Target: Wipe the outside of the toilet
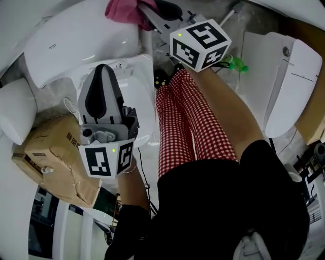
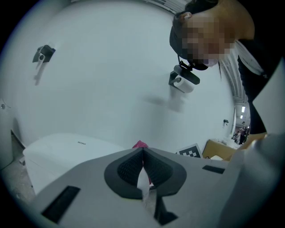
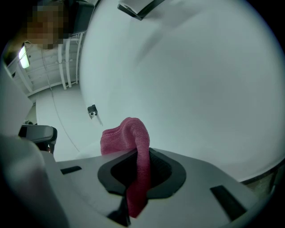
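Observation:
A white toilet lies at the upper left of the head view, its smooth outside filling the right gripper view. My right gripper is at the top of the head view, shut on a pink cloth that sits against the toilet's upper edge. In the right gripper view the cloth bunches over the jaws of the right gripper and hangs down between them. My left gripper is held lower, over the white bowl part, shut and empty. Past the left gripper show the toilet and the cloth's tip.
A torn cardboard box lies at the lower left. A second white toilet stands at the right, with a green object beside it. The person's leg in red checked cloth runs down the middle.

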{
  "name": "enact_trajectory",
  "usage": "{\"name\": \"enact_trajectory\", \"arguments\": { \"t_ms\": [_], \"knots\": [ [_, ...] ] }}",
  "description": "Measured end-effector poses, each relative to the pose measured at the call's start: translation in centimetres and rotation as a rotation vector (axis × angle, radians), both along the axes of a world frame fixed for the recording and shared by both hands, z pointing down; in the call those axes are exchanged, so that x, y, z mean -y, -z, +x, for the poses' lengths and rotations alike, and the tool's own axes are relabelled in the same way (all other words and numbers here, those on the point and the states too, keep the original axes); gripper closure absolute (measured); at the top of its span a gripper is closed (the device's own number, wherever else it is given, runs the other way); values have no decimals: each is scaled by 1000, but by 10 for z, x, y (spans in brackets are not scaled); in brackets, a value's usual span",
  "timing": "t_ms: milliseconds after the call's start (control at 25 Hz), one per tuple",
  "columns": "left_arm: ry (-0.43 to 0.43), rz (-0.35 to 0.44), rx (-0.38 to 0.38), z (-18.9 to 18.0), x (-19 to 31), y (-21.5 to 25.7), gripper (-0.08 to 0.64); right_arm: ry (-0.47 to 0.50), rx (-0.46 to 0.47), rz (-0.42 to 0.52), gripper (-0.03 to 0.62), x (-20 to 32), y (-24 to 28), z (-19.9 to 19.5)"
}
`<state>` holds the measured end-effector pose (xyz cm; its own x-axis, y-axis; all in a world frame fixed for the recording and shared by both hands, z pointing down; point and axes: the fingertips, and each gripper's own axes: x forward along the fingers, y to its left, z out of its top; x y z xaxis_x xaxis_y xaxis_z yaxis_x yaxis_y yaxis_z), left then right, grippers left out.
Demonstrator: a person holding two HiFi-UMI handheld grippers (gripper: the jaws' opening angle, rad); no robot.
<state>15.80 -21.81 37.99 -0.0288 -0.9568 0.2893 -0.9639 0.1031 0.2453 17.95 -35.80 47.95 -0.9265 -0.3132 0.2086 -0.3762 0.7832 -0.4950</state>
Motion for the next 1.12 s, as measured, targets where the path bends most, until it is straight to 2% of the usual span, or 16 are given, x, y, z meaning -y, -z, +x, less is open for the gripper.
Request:
{"name": "enact_trajectory", "arguments": {
  "t_ms": [200, 560, 800, 1120],
  "knots": [
    [-8, 0, -5, 1, 0, -3, 551, -50, -34, -50, 537, 5, -24, 3],
    [-33, -20, -17, 14, -1, -13, 551, -64, -132, -101, 537, 8, -67, 6],
    [-19, -20, -14, 13, -4, -18, 551, -92, -181, -140, 537, 10, -95, 7],
    [-8, -28, -29, 13, -8, -32, 551, -113, -244, -143, 537, 11, -126, 8]
  ]
}}
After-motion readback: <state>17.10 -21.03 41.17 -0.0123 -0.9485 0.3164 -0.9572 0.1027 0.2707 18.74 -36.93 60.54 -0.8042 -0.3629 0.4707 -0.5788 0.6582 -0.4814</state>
